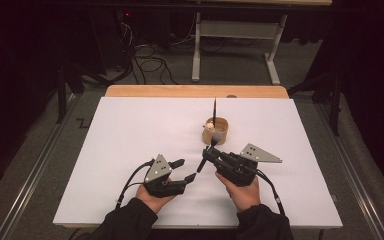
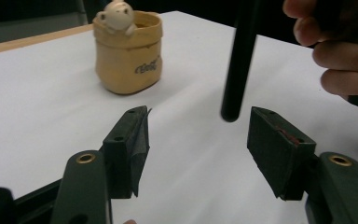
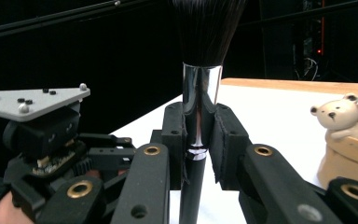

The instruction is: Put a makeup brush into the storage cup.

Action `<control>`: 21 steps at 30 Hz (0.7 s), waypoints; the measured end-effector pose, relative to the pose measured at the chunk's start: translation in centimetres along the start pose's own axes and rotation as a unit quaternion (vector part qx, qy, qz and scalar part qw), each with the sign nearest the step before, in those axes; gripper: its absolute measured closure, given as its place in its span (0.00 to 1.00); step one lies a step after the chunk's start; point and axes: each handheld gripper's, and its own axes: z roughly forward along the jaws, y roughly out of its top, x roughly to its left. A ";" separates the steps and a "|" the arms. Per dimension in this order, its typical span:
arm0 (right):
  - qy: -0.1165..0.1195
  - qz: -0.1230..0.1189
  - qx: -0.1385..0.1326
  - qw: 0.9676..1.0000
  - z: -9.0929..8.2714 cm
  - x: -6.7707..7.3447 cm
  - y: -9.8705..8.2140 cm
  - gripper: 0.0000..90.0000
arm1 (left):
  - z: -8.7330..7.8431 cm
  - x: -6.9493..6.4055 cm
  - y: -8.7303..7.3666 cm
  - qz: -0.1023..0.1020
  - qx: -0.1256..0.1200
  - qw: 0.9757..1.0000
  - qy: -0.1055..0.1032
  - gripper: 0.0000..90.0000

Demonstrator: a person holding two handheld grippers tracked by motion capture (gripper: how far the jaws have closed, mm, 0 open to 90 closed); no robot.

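Brush (image 3: pixel 199 112) clamped between my right gripper's (image 3: pixel 199 135) black jaws: black bristles, shiny silver ferrule, black handle. Off to the jaws' right, tan holder (image 3: pixel 349 154) w/ a cream bear fig. (image 3: pixel 336 114) on its rim; dark lettering on its side in the left gripper view. Sheet (image 1: pixel 145 130) under everything white, table edge (image 1: pixel 195 91) light wood.

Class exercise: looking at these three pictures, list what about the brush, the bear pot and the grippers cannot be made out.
- Brush: bristle tip cut off by the right gripper view's top edge.
- Bear pot: its lettering too small to read in the left gripper view; its contents too small in the high view.
- Right gripper: its grip blurred and dark in the high view.
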 end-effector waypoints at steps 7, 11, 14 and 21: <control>-0.013 0.000 -0.001 1.000 -0.5 -0.4 0.1 0.87 | -1.9 1.5 -0.3 -0.005 0.010 1.000 0.022 0.42; -0.016 -0.005 0.001 1.000 -0.5 -0.5 0.0 0.87 | -3.2 2.6 -0.8 -0.013 0.009 0.999 0.040 0.41; -0.020 -0.009 0.003 1.000 -0.6 -0.5 0.0 0.87 | -3.8 3.1 -1.3 -0.018 0.004 0.999 0.050 0.41; -0.032 -0.023 0.012 0.999 -1.1 -0.9 -0.2 0.87 | -3.9 3.9 -1.7 -0.031 -0.011 0.997 0.066 0.39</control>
